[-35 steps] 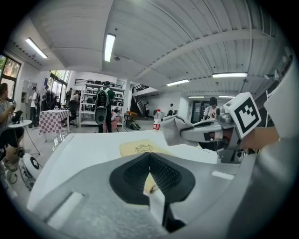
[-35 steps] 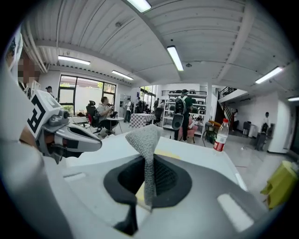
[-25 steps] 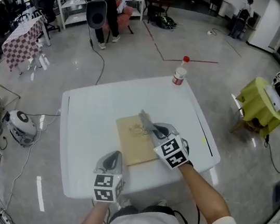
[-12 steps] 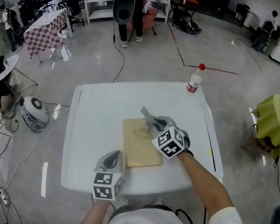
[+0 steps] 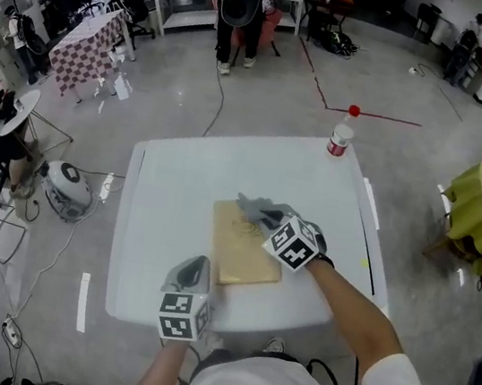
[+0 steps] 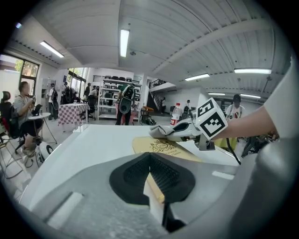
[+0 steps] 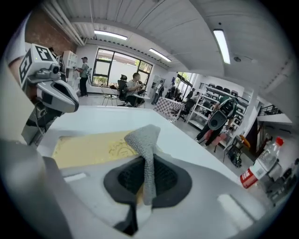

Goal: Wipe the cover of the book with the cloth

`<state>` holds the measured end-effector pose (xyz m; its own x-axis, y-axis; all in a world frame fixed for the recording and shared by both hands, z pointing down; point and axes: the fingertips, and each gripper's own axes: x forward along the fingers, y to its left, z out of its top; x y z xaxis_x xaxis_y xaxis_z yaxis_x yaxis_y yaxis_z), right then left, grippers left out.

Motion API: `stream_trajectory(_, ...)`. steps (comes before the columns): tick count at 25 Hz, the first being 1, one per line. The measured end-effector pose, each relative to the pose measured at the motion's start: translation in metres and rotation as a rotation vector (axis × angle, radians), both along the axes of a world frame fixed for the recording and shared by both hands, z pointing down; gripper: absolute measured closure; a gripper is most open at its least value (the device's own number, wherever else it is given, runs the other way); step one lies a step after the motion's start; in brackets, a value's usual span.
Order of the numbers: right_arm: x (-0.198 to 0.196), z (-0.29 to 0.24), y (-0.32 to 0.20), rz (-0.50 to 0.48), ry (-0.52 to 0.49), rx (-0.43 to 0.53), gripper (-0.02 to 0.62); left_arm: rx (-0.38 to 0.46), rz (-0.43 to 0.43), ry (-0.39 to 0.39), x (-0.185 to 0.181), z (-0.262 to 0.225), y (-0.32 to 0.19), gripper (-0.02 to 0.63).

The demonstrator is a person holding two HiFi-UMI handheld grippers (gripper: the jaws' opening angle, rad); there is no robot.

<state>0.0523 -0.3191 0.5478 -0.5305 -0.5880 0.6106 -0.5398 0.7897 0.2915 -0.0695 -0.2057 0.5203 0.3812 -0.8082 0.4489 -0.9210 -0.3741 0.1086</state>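
The right gripper point(image 7: 145, 184) is clamped on the grey cloth point(image 7: 144, 140), whose free end droops just ahead onto the tan book point(image 7: 88, 147); so little of it touches that strokes may skim or bunch it. The left gripper point(image 6: 152, 179) seems closed on the book's near corner; if that slips, the book slides. Cover up, long axis running ahead of the left jaws
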Motion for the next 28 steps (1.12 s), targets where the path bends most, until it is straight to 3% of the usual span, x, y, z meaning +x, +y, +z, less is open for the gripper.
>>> stream_trajectory(3, 0.001, -0.002, 0.018, 0.002, -0.056, -0.038, 0.578, 0.003, 0.015, 0.002, 0.008, -0.001, -0.001, 0.600)
stream_trajectory(28, 0.012, 0.002, 0.147, 0.006, -0.213, -0.183, 0.578, -0.004, 0.093, 0.007, 0.044, 0.001, -0.021, 0.600)
